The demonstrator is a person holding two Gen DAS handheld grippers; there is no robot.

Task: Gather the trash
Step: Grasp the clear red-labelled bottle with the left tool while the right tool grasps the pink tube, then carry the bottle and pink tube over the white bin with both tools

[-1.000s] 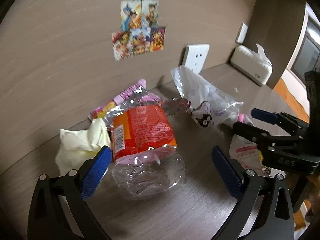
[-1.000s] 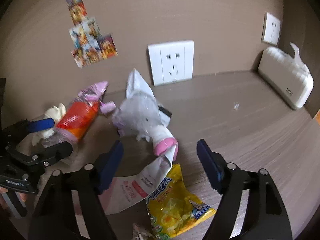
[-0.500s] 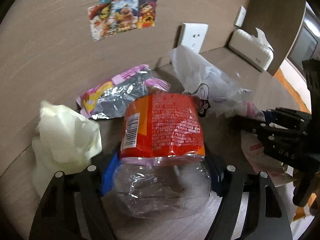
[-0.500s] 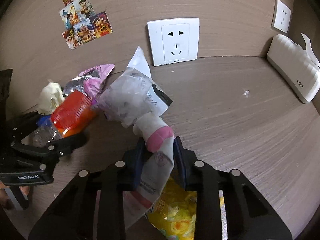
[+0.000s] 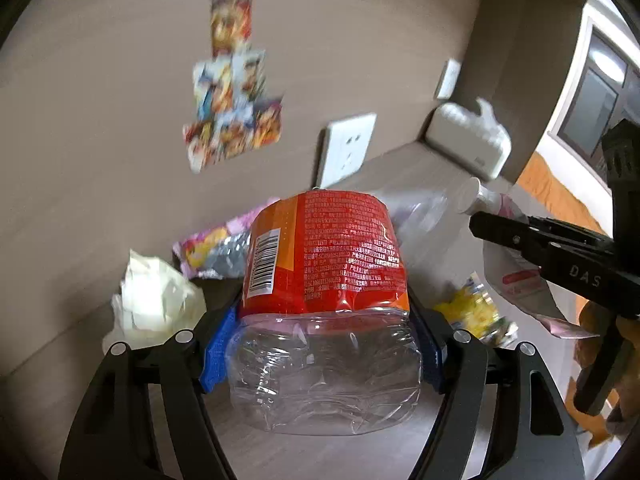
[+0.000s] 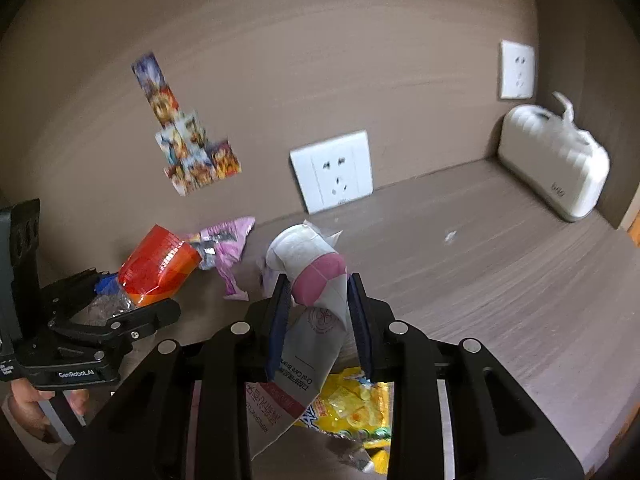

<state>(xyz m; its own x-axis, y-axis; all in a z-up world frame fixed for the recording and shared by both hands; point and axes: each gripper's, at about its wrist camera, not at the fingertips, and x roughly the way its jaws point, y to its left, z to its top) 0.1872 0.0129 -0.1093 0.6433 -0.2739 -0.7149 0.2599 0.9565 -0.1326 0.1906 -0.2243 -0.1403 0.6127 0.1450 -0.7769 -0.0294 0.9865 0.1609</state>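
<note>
Left hand-held gripper (image 5: 320, 344) clamped on crushed bottle (image 5: 324, 312) (red label), raised left of wall socket (image 6: 332, 170). Right hand-held gripper (image 6: 320, 320) pinching pink-white wrapper (image 6: 316, 300), below socket, above worktop (image 6: 480, 260).

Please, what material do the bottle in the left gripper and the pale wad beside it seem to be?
The bottle looks like thin clear plastic: see-through, glossy, creased, with a printed red film label. The pale wad seems soft matte tissue paper, crumpled in folds; cloth cannot be excluded.
</note>
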